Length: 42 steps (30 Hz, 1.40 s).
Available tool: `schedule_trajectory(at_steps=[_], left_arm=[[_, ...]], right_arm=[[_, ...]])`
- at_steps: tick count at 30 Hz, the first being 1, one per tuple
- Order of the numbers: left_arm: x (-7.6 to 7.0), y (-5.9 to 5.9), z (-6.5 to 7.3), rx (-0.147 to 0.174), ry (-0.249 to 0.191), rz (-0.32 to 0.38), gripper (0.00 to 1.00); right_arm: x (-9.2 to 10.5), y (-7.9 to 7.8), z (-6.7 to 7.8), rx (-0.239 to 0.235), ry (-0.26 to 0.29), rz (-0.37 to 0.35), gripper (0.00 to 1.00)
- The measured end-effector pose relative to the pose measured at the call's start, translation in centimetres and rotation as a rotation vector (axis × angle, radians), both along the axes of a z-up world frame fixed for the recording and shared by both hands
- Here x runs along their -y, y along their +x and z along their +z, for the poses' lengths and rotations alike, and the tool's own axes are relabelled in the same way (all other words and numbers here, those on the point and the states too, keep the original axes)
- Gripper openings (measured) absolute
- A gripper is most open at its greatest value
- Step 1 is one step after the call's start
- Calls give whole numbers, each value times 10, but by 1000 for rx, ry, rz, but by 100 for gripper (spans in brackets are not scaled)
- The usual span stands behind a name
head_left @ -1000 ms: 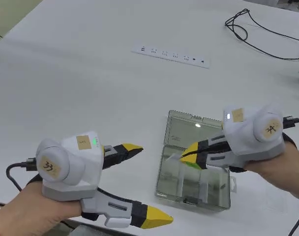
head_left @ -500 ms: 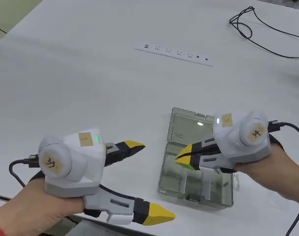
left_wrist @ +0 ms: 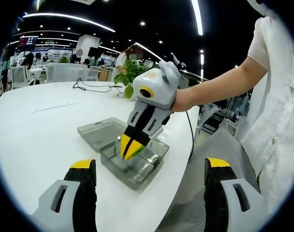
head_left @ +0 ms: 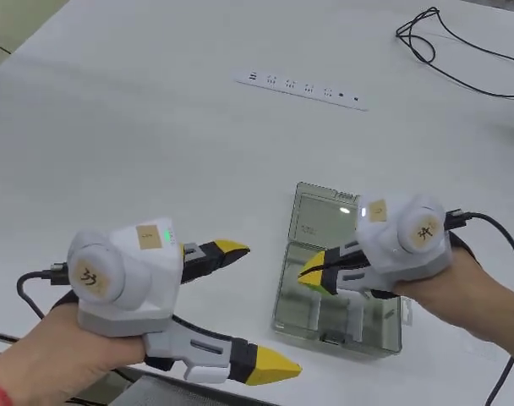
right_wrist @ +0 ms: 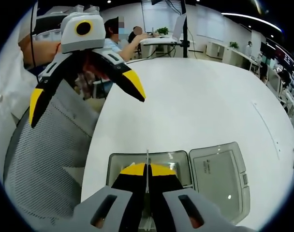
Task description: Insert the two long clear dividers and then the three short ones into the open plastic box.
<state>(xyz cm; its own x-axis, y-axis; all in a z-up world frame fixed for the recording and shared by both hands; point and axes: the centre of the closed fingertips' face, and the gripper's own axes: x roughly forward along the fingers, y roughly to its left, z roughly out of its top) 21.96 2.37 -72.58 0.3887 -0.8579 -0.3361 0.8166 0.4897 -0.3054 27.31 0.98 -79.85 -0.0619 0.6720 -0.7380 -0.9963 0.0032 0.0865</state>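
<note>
Holding the right tongs (head_left: 308, 275) clamped on a thin clear divider (right_wrist: 147, 155), seen edge-on between the tips, directly over the base of the open plastic box (head_left: 284, 315). The box sits on the white surface (head_left: 155, 127) with its lid (head_left: 325, 216) folded flat on the far side. My left tongs (head_left: 255, 308) are spread wide and grip nothing, just left of the box's near corner. A power strip (head_left: 303, 89) lies well beyond the box.

The open plastic box (head_left: 323, 222) lies near the front edge of the desk (head_left: 113, 127), right of centre. The power strip (head_left: 303, 89) lies behind it, the cable (head_left: 460, 63) at the far right corner.
</note>
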Motion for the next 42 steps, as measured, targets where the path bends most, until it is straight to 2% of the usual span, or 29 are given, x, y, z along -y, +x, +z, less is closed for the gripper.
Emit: schedule_trajectory(at_steps=[10,13,15,24,32,34,42], left_arm=[[0,0,0,0,-1,-2,94],[0,0,0,-1,0,-2,94],[0,0,0,0,0,-2,94],[2,-1,2,4,-1,-7,94],[0,-2,1,8,12,-8,94],[-1,-2,1,10,17,-8,94],[-2,-4,2,15,32,-10,95]], right_arm=[[-1,-2,-6,2,-54,28,2],[-2,-5,-11,32,-90,58,2],[-2,-4,-12,36,-103,60,2],[0,-3,-13,36,-127,61,2],[0,-3,-11,15,-107,36,3],[-1,-3,-7,0,-88,16,5],[2,1,14,8,-35,-35,10]])
